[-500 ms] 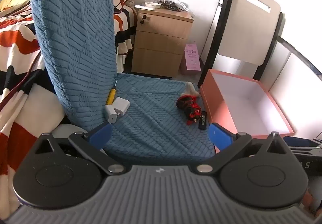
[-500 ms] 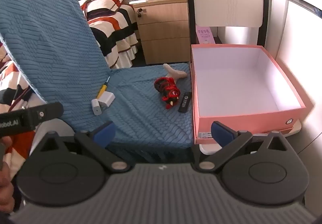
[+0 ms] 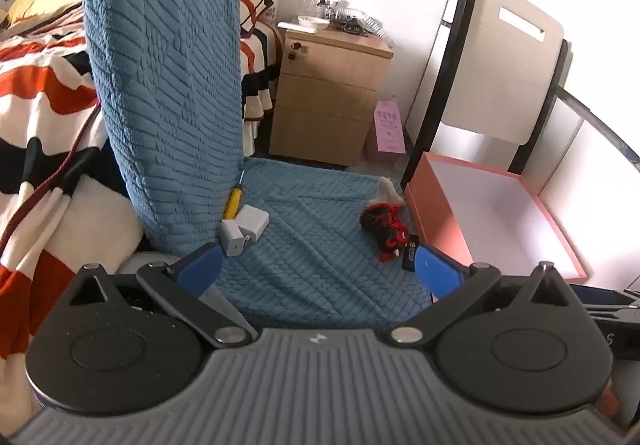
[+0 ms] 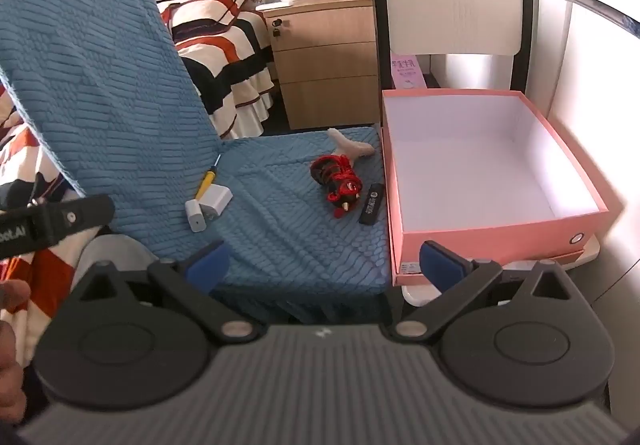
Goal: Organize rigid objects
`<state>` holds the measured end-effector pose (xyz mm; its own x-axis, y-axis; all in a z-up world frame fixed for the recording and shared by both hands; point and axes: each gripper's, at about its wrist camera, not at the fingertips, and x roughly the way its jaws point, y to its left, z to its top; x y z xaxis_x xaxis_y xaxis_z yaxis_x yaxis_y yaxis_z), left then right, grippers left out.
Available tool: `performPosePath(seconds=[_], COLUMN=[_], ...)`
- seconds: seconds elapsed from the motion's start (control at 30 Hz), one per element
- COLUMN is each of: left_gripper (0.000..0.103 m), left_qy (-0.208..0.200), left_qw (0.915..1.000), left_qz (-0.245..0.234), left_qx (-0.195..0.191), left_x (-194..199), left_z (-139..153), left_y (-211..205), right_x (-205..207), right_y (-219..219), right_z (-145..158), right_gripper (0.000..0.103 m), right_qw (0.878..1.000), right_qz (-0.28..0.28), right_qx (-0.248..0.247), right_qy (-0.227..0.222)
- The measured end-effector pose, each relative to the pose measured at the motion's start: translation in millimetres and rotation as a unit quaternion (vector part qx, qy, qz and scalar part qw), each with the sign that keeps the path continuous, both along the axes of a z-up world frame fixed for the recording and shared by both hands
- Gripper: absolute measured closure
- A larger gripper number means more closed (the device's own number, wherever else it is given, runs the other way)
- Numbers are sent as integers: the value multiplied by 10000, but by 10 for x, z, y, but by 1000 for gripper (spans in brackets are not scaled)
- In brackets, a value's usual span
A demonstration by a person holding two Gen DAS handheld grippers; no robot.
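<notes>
Rigid objects lie on the blue chair seat (image 3: 320,245): from the left wrist, two white chargers (image 3: 244,229), one yellow screwdriver (image 3: 233,201); left claw (image 3: 316,269) released, empty.

From the right wrist, one black stick (image 4: 372,204) beside the empty pink box (image 4: 500,229); right claw (image 4: 324,265) released. The soft seat cover may let small pieces slip.

Blue-covered chair seat (image 4: 296,229) carries: yellow screwdriver (image 4: 207,181), two white chargers (image 4: 208,207) touching, red-black toy (image 4: 340,181), black stick (image 4: 371,203), beige item (image 4: 352,147) at rear.
</notes>
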<state>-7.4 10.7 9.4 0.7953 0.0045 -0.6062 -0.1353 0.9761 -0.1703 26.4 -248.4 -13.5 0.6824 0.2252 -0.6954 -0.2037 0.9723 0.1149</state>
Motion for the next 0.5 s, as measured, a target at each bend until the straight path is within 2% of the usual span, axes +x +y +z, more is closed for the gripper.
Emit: performPosePath(seconds=[0.5], left_gripper=[0], left_qy=[-154], left_qw=[9998], left_qz=[9], left_qx=[100], left_x=[-145], left_z=[-11], left_y=[-87], right_x=[-104], right_y=[-92], right_z=[24], right_gripper=[0], right_qw=[9997], right_qz=[123], right_qx=[128], right_qy=[-147])
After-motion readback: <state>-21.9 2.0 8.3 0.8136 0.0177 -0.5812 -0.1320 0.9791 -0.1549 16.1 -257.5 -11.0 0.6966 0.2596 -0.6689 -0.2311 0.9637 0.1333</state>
